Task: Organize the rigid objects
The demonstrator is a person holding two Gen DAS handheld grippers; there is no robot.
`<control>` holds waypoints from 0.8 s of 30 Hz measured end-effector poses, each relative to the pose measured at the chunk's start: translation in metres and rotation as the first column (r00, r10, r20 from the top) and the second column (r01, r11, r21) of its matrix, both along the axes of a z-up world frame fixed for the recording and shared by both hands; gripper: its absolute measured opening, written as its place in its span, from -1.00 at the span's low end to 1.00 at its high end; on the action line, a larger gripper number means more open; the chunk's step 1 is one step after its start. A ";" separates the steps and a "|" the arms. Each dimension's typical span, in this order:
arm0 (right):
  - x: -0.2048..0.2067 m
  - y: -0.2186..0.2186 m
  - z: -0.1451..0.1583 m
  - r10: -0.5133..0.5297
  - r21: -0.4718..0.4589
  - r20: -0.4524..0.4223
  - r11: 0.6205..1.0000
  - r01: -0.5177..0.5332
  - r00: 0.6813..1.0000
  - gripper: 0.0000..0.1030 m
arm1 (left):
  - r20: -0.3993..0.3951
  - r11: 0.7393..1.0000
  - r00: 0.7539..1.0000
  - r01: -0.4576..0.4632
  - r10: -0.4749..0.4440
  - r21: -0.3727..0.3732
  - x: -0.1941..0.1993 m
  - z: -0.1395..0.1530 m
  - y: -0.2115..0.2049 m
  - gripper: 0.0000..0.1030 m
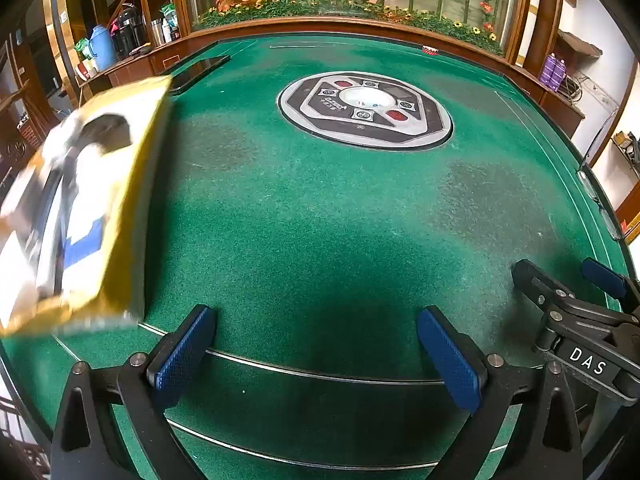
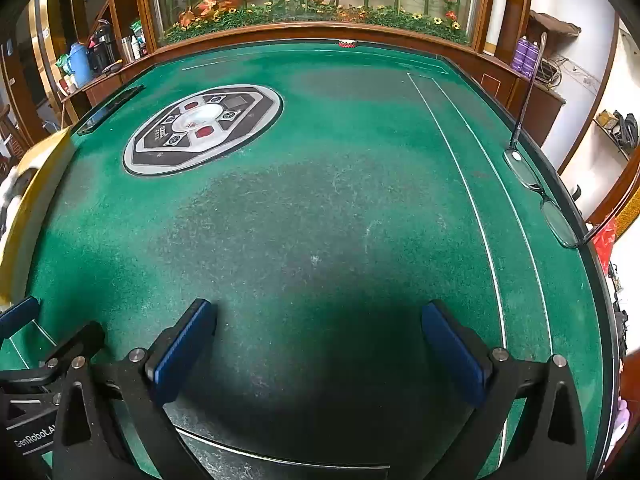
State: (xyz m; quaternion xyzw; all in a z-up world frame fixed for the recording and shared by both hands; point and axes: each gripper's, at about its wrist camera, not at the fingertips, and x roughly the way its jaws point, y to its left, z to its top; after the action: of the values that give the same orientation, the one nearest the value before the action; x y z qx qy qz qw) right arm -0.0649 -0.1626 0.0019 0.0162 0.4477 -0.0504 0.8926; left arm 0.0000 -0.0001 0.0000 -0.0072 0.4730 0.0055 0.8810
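A gold-edged box [image 1: 80, 208] with a white and blue picture lies on the green felt table [image 1: 320, 220] at the left, blurred; its edge shows in the right wrist view [image 2: 36, 184]. My left gripper [image 1: 316, 352] is open and empty, right of the box near the table's front edge. My right gripper [image 2: 320, 348] is open and empty; it also shows in the left wrist view [image 1: 568, 280]. A pair of glasses [image 2: 540, 192] lies at the table's right edge. A dark phone [image 1: 196, 72] lies at the far left.
A round control panel [image 1: 366, 110] is set in the table's middle. A small red item [image 2: 347, 43] sits at the far rim. Wooden ledges with flasks [image 1: 102, 46], purple bottles [image 2: 526, 56] and a planter surround the table.
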 end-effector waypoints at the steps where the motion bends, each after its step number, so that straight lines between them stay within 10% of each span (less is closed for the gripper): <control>1: 0.000 0.000 0.000 0.000 0.001 -0.003 1.000 0.000 1.000 0.99 | -0.001 1.000 1.000 0.000 0.000 0.000 0.000 0.000 0.000 0.99; 24: 0.001 0.000 -0.001 0.000 0.002 -0.002 1.000 0.000 1.000 0.99 | 0.076 0.999 0.996 0.046 -0.046 -0.001 -0.040 0.001 0.000 0.99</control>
State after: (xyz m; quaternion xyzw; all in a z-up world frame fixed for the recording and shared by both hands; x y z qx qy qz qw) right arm -0.0644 -0.1623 0.0011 0.0171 0.4485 -0.0498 0.8922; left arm -0.0396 0.0002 0.0006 0.0023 0.4392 -0.0156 0.8983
